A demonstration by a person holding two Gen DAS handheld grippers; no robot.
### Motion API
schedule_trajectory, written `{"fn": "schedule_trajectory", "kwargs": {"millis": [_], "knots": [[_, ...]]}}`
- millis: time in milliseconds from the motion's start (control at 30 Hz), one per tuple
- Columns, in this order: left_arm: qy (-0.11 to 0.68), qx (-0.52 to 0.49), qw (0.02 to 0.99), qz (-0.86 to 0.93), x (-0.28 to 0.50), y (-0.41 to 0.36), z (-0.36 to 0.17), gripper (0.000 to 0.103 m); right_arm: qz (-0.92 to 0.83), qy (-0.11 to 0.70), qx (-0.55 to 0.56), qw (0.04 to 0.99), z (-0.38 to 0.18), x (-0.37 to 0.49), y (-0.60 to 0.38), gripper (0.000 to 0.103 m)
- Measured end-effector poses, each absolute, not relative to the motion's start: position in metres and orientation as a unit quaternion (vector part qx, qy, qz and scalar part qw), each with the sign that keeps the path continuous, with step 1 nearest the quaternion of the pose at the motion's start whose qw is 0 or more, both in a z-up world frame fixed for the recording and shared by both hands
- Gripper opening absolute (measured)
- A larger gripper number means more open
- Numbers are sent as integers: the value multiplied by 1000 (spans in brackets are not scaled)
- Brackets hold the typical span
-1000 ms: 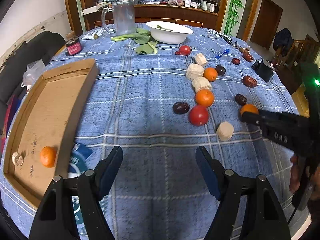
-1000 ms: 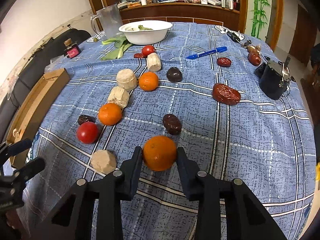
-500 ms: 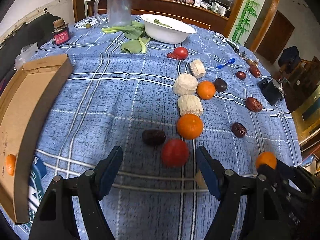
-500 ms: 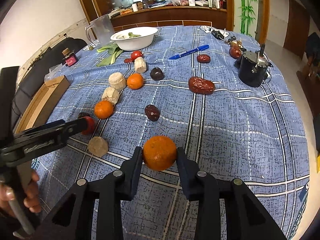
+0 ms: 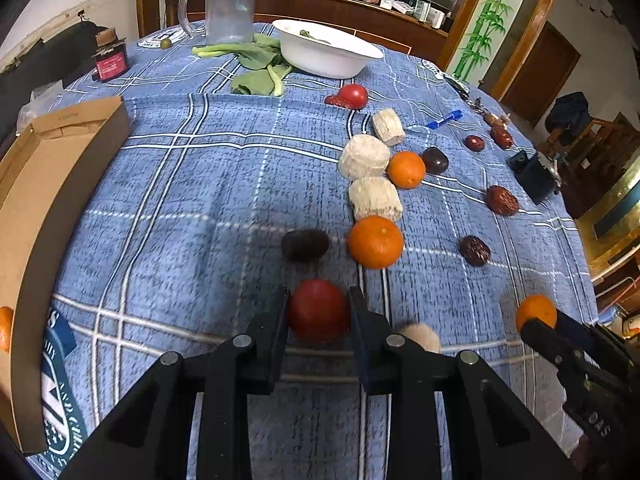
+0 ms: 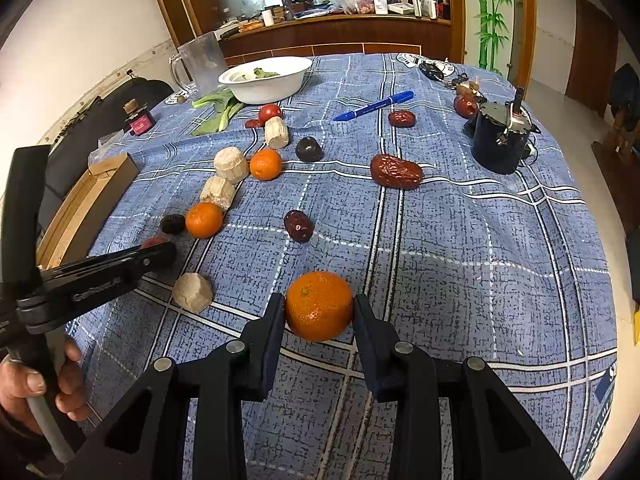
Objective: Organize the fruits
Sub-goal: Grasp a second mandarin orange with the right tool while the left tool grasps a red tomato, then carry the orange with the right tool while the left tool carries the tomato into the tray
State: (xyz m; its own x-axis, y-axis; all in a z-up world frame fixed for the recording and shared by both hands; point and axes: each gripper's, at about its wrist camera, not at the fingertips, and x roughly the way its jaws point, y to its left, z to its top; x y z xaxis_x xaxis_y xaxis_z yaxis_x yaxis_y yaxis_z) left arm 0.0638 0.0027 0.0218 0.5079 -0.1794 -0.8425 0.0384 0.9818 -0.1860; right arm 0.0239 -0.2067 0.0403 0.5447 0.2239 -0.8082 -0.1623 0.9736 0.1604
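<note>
I am pinching a red tomato [image 5: 318, 311] in the left tool [image 5: 319, 316], low over the blue checked tabletop [image 5: 180, 200], while the right tool [image 6: 319, 312] is clamping a mandarin [image 6: 319, 306]. Squeezing harder risks bursting the soft tomato; lifting may nudge the pale corn-cob chunk [image 5: 420, 336] just beside it. The cardboard tray [image 5: 36, 200] is sitting well left.

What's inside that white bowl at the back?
The white bowl holds a few green leaf scraps near its rim. Its near wall hides the bottom, so anything lower down cannot be seen.
</note>
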Motion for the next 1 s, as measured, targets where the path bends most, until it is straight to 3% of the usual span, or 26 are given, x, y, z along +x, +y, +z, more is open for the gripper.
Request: {"fn": "schedule_trajectory", "kwargs": {"millis": [567, 1000], "knots": [[463, -22, 881, -92, -8, 41, 49, 27, 95, 453, 7, 886, 48, -26, -178, 36], [452, -20, 883, -123, -20, 69, 65, 27, 72, 446, 6, 892, 57, -43, -141, 36]]}}
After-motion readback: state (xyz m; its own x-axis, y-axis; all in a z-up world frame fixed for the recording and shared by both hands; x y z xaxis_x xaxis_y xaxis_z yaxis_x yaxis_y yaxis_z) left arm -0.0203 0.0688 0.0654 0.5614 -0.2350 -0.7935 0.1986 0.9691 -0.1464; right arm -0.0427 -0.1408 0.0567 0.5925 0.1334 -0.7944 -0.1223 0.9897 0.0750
